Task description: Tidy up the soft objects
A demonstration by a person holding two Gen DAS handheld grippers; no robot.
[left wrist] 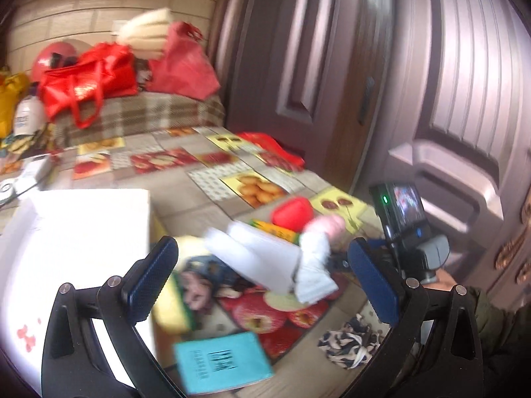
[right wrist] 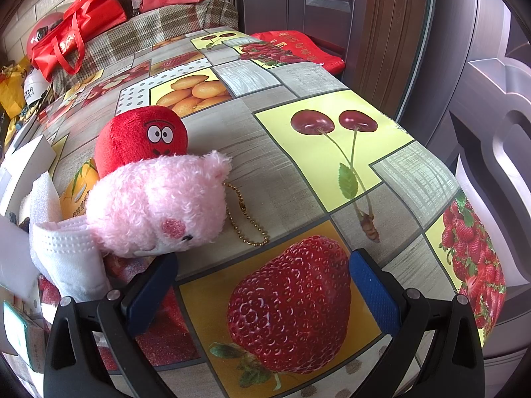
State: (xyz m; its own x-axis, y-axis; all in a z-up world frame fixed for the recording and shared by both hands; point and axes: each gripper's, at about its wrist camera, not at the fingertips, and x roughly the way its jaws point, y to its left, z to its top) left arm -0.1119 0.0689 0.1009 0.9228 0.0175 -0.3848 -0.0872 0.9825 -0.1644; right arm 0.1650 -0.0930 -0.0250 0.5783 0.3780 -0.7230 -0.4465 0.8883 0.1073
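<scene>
On a table under a glossy fruit-print oilcloth (right wrist: pixel 298 179), we see a fluffy pink plush pig (right wrist: pixel 156 205) lying against a round red plush toy with cartoon eyes (right wrist: pixel 139 136), its gold bead chain (right wrist: pixel 245 222) trailing just beside it. Our right gripper (right wrist: pixel 264 285) hovers near the pig, fingers spread and empty. Our left gripper (left wrist: pixel 262 278) is likewise spread wide above a white foam sheet (left wrist: pixel 262 258), a teal booklet (left wrist: pixel 222 361) and a black-and-white patterned cloth (left wrist: pixel 348 338).
</scene>
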